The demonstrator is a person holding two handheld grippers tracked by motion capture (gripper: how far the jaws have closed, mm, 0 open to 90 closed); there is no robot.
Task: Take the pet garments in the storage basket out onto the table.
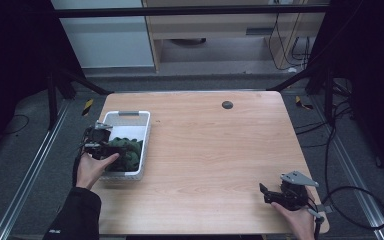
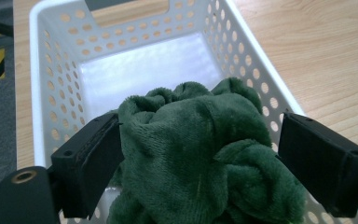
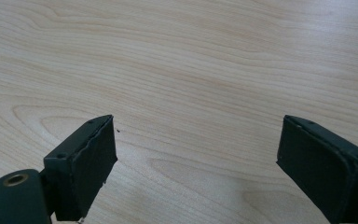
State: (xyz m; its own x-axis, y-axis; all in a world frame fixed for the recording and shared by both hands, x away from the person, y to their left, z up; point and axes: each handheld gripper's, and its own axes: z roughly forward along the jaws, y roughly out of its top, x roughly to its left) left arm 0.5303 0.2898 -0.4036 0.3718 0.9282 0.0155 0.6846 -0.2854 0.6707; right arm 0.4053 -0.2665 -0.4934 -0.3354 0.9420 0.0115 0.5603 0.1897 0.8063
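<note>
A crumpled dark green plush cloth (image 1: 125, 152) lies in the near half of a white perforated basket (image 1: 128, 114) at the table's left. In the left gripper view the cloth (image 2: 205, 163) bulges up between the two jaws of my left gripper (image 2: 199, 123), which stand wide apart on either side of it, open. The basket's far half (image 2: 144, 70) is bare. From above, the left gripper (image 1: 101, 141) hangs over the basket's left rim. My right gripper (image 1: 268, 194) rests low at the table's near right corner, open, with bare wood between its jaws (image 3: 196, 123).
The wooden table (image 1: 220, 145) has a small black round grommet (image 1: 227, 104) near its far edge. Cables trail on the grey floor to the right (image 1: 350, 200). Dark frame bars stand at both far corners.
</note>
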